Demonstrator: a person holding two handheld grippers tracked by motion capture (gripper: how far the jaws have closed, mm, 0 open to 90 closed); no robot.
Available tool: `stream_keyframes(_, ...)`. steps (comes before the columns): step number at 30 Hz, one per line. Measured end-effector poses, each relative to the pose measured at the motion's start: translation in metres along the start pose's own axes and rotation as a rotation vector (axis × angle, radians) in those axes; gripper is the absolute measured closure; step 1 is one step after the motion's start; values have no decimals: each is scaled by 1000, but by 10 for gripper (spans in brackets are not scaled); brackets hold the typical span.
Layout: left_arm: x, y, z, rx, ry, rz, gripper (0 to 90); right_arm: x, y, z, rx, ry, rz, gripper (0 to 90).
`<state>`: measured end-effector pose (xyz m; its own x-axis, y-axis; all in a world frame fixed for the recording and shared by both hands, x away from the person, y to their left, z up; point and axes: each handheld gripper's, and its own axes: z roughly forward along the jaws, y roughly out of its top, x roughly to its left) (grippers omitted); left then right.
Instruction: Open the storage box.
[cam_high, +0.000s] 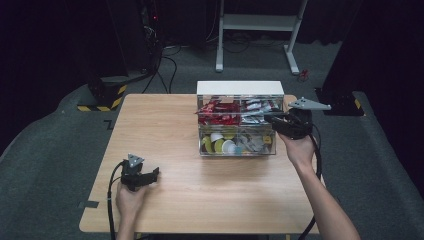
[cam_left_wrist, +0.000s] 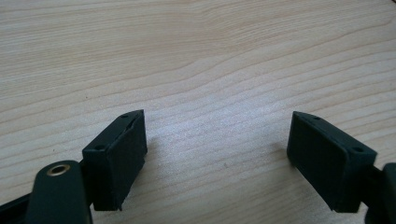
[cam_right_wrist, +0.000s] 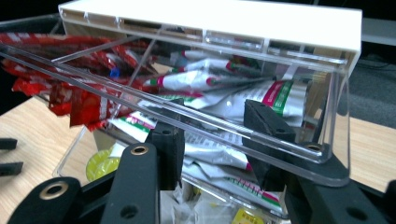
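A clear drawer box with a white top (cam_high: 240, 88) stands at the table's far right. Its upper right drawer holds white and green sachets (cam_right_wrist: 212, 154). My right gripper (cam_high: 270, 119) reaches into that drawer from the right. In the right gripper view its jaws (cam_right_wrist: 215, 133) sit behind the drawer's clear front rim, shut on the white sachets between them. My left gripper (cam_high: 151, 175) rests low over the near left of the table. Its jaws (cam_left_wrist: 217, 140) are open, with bare wood between them.
Red sachets (cam_high: 215, 112) fill the upper left drawer, also seen in the right gripper view (cam_right_wrist: 70, 93). Round coffee capsules (cam_high: 220, 144) and small packets lie in the lower drawers. The wooden table (cam_high: 200, 200) has a wide bare stretch in front of the box.
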<state>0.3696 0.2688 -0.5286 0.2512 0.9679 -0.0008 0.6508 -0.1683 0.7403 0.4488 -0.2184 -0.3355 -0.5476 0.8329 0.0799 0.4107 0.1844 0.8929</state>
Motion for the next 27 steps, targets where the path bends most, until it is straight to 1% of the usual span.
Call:
stream_keyframes(2,0,0,0,0,-1,1,205,0,2,0,2,0,4,592)
stream_keyframes(3,0,0,0,0,-1,1,205,0,3,0,9,-5,-1,592)
stream_keyframes(11,0,0,0,0,-2,1,205,0,13,-1,-10,-26,-8,590)
stream_keyframes(14,0,0,0,0,-2,2,207,0,15,0,-4,-34,-13,587)
stream_keyframes(23,0,0,0,1,-5,2,208,-1,23,3,-11,-42,-11,582)
stream_keyframes(26,-1,-1,-1,1,1,0,207,-1,24,6,-8,-49,-14,579)
stream_keyframes(27,-2,-1,-1,1,2,-2,207,-1,23,9,-5,-52,-8,578)
